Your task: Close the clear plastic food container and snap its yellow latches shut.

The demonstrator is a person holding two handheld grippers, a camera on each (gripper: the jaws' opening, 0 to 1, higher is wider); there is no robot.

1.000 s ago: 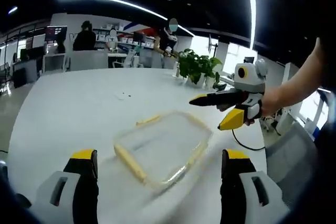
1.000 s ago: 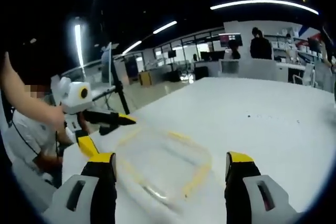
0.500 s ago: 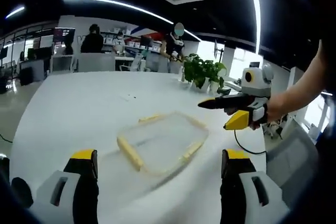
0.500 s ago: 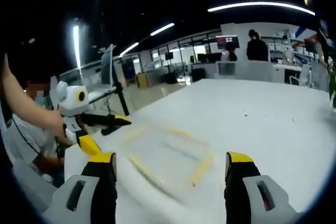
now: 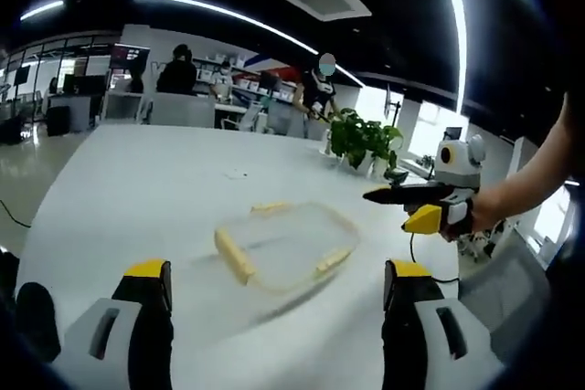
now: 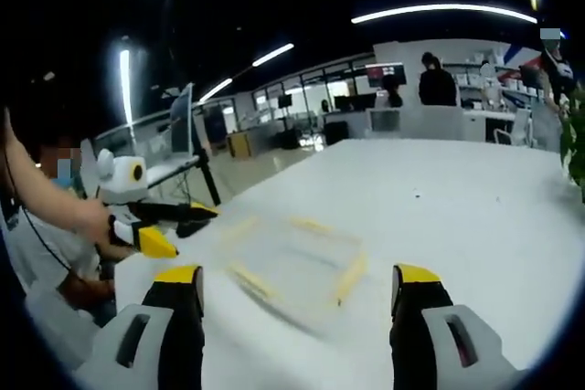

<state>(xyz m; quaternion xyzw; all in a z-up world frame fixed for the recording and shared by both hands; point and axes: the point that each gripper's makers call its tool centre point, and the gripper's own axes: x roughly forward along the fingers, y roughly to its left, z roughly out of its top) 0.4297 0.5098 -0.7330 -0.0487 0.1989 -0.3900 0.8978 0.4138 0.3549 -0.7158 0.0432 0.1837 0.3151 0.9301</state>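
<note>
The clear plastic container [image 5: 285,244] lies flat on the white table [image 5: 137,189], with yellow latches [image 5: 235,257] along its sides. In the right gripper view the container [image 6: 294,258] is blurred, so I cannot tell how the latches sit. My left gripper [image 5: 279,294] is open, back from the container's near edge, nothing between its jaws. My right gripper [image 6: 297,294] is likewise open and empty, short of the container. The right gripper [image 5: 422,209] also appears to the container's right, held by a hand. The left gripper [image 6: 157,224] appears to the container's left.
A potted green plant [image 5: 364,142] stands at the table's far right edge. Desks, monitors and people [image 5: 178,70] are beyond the table's far end. A person's arm [image 5: 530,180] comes in from the right. A black tripod [image 6: 203,166] stands off the table's left side.
Both grippers have drawn back and apart from the container, which now looks smaller and farther off. The right gripper has slid rightward in the left gripper view. The container stays put.
</note>
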